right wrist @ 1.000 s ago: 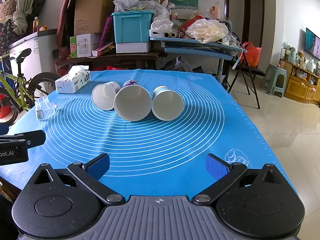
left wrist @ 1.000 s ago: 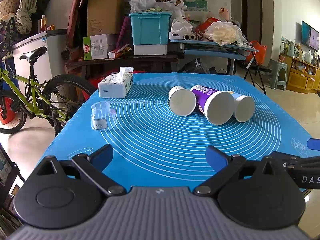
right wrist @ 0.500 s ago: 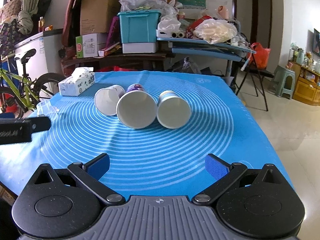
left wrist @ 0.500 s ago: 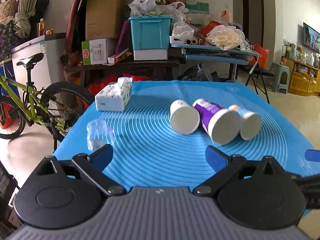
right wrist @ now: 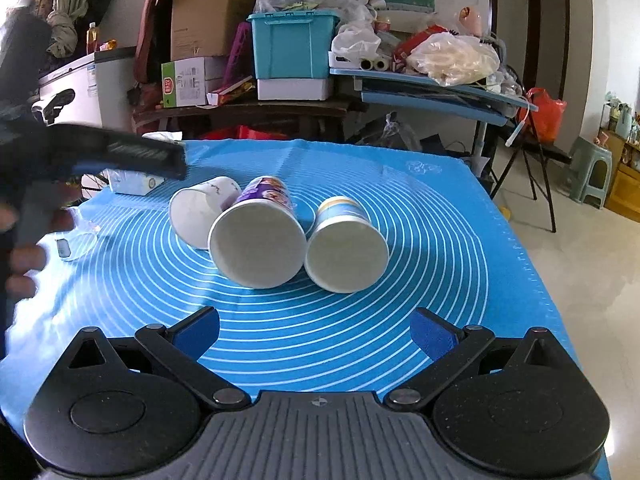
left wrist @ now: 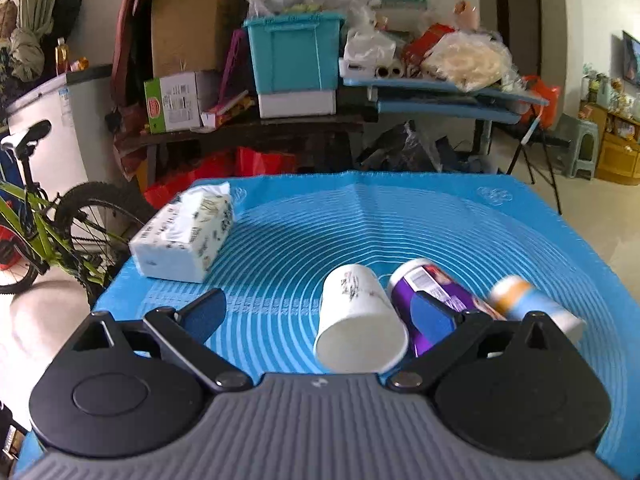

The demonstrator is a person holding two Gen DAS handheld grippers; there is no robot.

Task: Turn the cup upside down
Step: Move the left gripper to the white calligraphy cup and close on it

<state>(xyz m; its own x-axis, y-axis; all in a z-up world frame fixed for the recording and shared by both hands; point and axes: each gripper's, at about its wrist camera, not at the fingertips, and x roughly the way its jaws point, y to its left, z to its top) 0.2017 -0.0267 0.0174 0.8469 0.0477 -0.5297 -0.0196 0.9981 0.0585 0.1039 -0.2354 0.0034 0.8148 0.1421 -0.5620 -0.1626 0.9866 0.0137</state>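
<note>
Three paper cups lie on their sides on the blue mat (right wrist: 420, 208), mouths toward me: a white cup (left wrist: 358, 320) (right wrist: 200, 210), a purple cup (left wrist: 432, 292) (right wrist: 258, 240) and a blue and yellow cup (left wrist: 520, 300) (right wrist: 344, 244). My left gripper (left wrist: 320, 314) is open, just above the mat, with the white cup lying between its fingers, nearer the right one. In the right wrist view it shows as a dark bar (right wrist: 132, 156) above the white cup. My right gripper (right wrist: 316, 330) is open and empty, a short way in front of the purple and blue cups.
A tissue pack (left wrist: 186, 234) lies at the mat's far left. A small clear plastic cup (right wrist: 76, 242) lies near the left edge. A bicycle (left wrist: 36, 232) stands left of the table. A cluttered shelf with a teal bin (left wrist: 294, 56) stands behind.
My left gripper has moved forward and right, from the near left edge to around the white cup. My right gripper has moved a little closer to the cups. The cups have not moved.
</note>
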